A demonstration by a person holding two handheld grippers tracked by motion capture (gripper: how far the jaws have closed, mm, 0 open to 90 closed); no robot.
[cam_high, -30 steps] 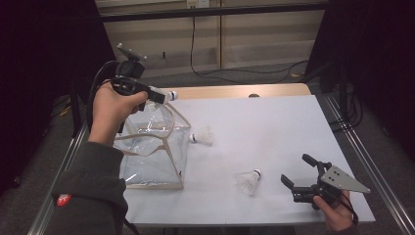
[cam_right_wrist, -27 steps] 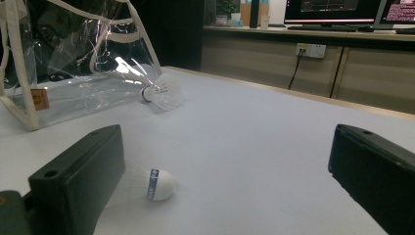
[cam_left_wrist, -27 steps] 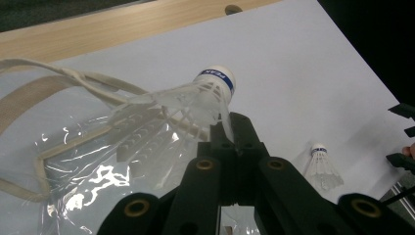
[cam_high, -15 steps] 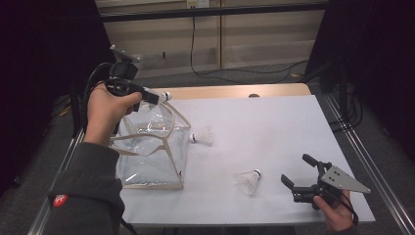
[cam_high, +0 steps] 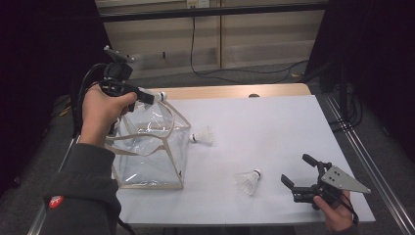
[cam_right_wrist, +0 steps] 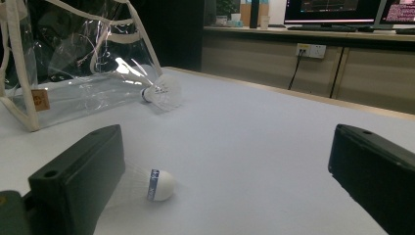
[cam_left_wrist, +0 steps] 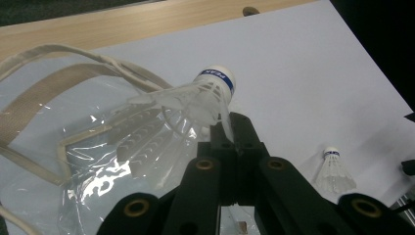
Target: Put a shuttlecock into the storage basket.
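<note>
Two shuttlecocks are left on the white table (cam_high: pixel 274 127), one near the open right gripper (cam_high: pixel 296 172). Farther left, a third shuttlecock (cam_left_wrist: pixel 195 96) is clamped by the left gripper (cam_high: pixel 147 96) above the clear bag (cam_high: pixel 151 156); lowering and release are judged next.

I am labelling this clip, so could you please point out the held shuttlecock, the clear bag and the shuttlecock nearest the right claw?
held shuttlecock (cam_left_wrist: pixel 215 81): left gripper view, on its white cork tip.
clear bag (cam_high: pixel 151 156): high view, on its transparent front wall.
shuttlecock nearest the right claw (cam_high: pixel 248 181): high view, on its feather skirt.
</note>
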